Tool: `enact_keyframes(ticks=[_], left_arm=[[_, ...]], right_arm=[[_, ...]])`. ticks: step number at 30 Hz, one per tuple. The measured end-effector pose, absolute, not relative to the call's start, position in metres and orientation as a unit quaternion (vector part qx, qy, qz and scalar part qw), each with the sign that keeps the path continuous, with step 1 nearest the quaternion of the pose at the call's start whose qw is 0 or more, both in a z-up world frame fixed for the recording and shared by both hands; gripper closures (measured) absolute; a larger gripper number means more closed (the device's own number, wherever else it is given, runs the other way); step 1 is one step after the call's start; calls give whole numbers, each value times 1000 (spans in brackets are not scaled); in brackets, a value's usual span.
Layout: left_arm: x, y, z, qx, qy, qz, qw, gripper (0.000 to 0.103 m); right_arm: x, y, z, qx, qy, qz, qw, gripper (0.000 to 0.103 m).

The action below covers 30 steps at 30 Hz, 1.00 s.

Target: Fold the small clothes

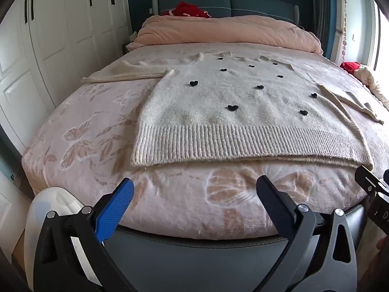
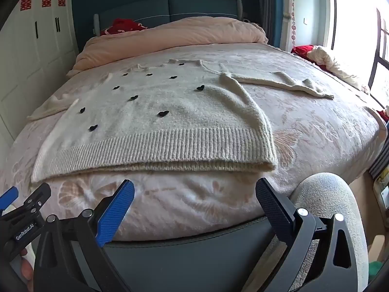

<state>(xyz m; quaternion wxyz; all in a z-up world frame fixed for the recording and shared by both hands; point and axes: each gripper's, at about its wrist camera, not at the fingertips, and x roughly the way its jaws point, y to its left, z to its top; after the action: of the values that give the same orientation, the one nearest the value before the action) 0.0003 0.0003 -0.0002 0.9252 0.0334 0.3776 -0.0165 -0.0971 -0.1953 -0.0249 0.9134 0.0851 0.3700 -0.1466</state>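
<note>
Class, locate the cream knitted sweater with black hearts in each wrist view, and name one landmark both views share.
Left wrist: cream knitted sweater with black hearts, centre-right, hem nearest the open left gripper.
Right wrist: sweater, centre-left, above the open right gripper.
Shared landmark: folded pink duvet.

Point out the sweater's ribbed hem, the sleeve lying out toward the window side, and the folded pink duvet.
ribbed hem (image 1: 243,143), left wrist view, middle of the ribbing.
sleeve (image 2: 279,80), right wrist view, mid-length of the sleeve.
pink duvet (image 1: 218,30), left wrist view, top of the folded bulk.
</note>
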Motion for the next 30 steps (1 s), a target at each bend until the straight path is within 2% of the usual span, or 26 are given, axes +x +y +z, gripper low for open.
enact_keyframes(ticks=[30], left_arm=[[2,-4,-9,47,383,-9,923,5]], right_arm=[[-95,-191,-29,79,378,-146,911,5]])
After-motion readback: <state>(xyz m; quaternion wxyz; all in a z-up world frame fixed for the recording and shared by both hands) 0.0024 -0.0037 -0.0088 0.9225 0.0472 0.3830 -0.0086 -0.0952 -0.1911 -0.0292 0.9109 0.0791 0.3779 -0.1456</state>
